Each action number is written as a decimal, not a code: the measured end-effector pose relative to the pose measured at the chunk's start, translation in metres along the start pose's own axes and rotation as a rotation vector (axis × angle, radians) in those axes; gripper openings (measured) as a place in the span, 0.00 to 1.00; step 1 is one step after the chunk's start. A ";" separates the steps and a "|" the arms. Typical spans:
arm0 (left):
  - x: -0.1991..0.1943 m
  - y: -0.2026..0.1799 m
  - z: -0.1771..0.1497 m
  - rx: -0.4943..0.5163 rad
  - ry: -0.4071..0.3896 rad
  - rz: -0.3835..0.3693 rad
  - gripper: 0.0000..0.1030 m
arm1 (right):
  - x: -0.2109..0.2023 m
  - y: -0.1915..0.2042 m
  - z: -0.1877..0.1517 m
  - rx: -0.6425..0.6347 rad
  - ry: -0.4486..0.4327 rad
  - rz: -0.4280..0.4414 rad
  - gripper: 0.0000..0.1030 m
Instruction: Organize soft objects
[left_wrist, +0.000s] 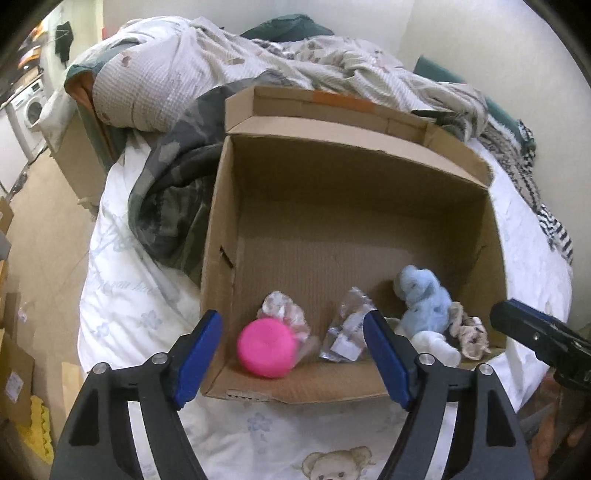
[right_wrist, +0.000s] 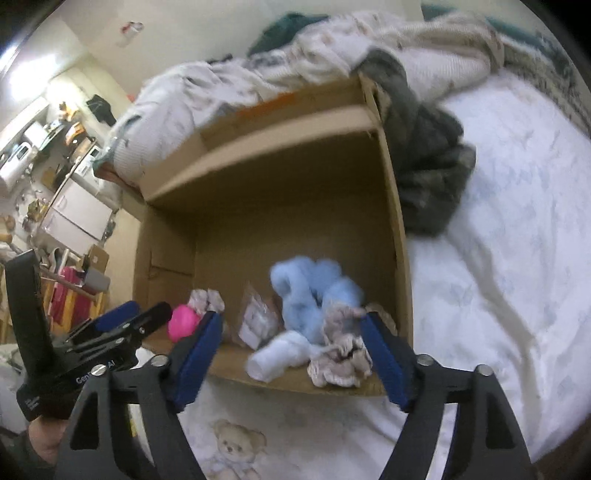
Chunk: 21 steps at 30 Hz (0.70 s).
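Soft objects lay along the near wall of the cardboard box (left_wrist: 491, 236), which sat on the white bedsheet (left_wrist: 122, 295), and I take everything relative to that box. To its left was the rumpled grey blanket (left_wrist: 166, 206). Inside, going left to right along the near wall, I saw the pink ball (left_wrist: 266, 347), a floral scrunchie (left_wrist: 284, 310) touching it from behind, a clear plastic packet (left_wrist: 345, 332), the light blue plush toy (left_wrist: 424, 295), a white rolled sock (left_wrist: 436, 347) in front of it, and a patterned cloth bundle (left_wrist: 469, 332) in the near right corner. My left gripper (left_wrist: 293, 354) hovered above the near wall with its jaws spread wide and nothing between them. My right gripper (right_wrist: 291, 354) hung over the box's near right part, equally wide and empty, straddling the sock and bundle from above. I judged the risks as these: both tongs crowded one edge and could knock together, a closing jaw might catch the cardboard rim and drag the box, and the right wrist view was blurred, so a grab there could pinch two items at once.
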<state>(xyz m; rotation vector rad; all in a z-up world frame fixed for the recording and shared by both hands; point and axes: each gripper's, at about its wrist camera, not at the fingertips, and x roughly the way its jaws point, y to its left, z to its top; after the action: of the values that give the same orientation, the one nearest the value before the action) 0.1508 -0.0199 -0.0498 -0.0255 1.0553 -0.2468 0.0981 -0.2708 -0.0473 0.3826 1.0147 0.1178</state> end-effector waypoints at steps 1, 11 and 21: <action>-0.002 -0.001 0.000 0.007 -0.004 0.002 0.74 | -0.002 0.002 0.001 -0.005 -0.013 -0.006 0.90; -0.047 0.009 -0.005 -0.003 -0.153 0.130 0.74 | -0.014 0.007 0.000 0.016 -0.095 0.003 1.00; -0.093 0.005 -0.023 0.023 -0.253 0.151 0.74 | -0.042 0.026 -0.018 -0.056 -0.170 -0.001 1.00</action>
<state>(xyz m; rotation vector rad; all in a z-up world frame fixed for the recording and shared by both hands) 0.0887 0.0068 0.0177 0.0430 0.7978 -0.1153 0.0625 -0.2529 -0.0127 0.3345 0.8421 0.1105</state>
